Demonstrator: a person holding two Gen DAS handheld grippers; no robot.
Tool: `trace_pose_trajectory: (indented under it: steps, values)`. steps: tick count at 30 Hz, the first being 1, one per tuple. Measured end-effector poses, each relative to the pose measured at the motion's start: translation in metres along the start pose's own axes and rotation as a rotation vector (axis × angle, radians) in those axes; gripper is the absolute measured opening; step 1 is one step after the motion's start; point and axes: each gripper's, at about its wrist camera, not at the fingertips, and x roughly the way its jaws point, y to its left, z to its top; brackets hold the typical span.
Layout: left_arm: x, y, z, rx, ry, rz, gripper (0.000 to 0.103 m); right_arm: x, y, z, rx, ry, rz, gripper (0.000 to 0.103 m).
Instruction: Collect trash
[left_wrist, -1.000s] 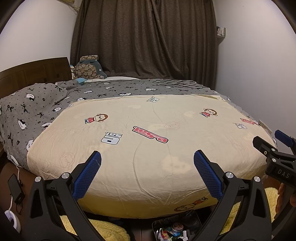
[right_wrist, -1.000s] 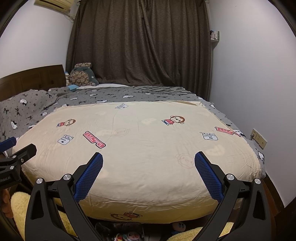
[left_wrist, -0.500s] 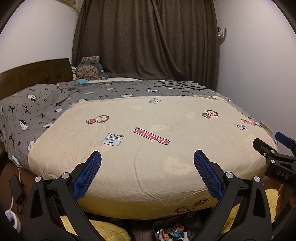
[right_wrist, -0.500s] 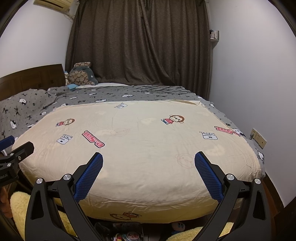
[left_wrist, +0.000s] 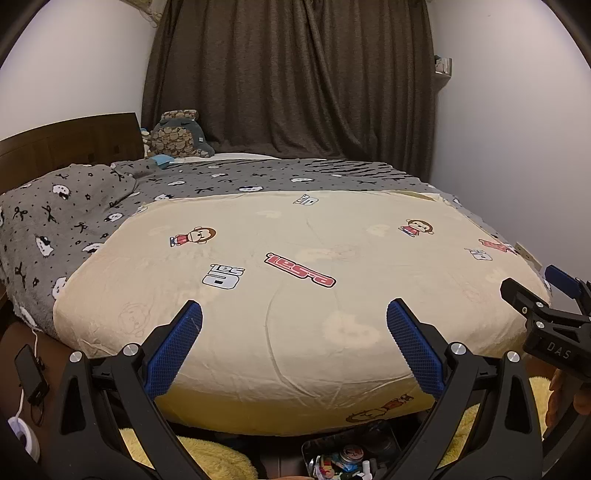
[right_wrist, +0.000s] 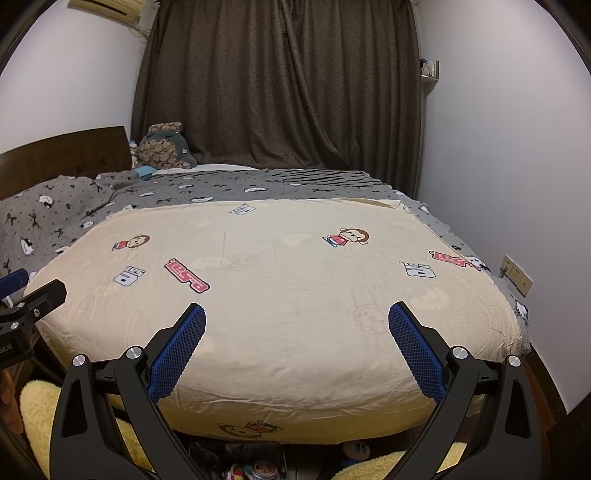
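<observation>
My left gripper (left_wrist: 294, 314) is open and empty, held above the near end of a bed with a cream cartoon-print cover (left_wrist: 295, 258). My right gripper (right_wrist: 296, 315) is open and empty beside it, over the same bed (right_wrist: 288, 280). A dark tray of small cans and wrappers (left_wrist: 347, 458) lies on the floor below the bed's near edge; its top shows in the right wrist view (right_wrist: 258, 467). No trash shows on the bed. The right gripper shows at the right edge of the left wrist view (left_wrist: 546, 321); the left gripper shows at the left edge of the right wrist view (right_wrist: 26, 306).
A grey patterned blanket (left_wrist: 74, 221) covers the bed's left and far side. A plush toy (left_wrist: 181, 134) sits by the dark curtain (left_wrist: 288, 74). Yellow fluffy rugs (right_wrist: 37, 413) lie on the floor. A black device with a white cable (left_wrist: 29, 373) lies at left. A wall socket (right_wrist: 517, 275) is at right.
Both views have tilted up slightly, so the bed sits a little lower in the frames. Both grippers stay open and empty.
</observation>
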Motion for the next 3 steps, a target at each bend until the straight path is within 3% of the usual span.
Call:
trace_pose_trajectory:
  steps: [3]
  values:
    - [0.0006, -0.0014, -0.0004, 0.007, 0.002, -0.006, 0.095, 0.0003, -0.0003, -0.0001, 0.000, 0.000, 0.000, 0.100]
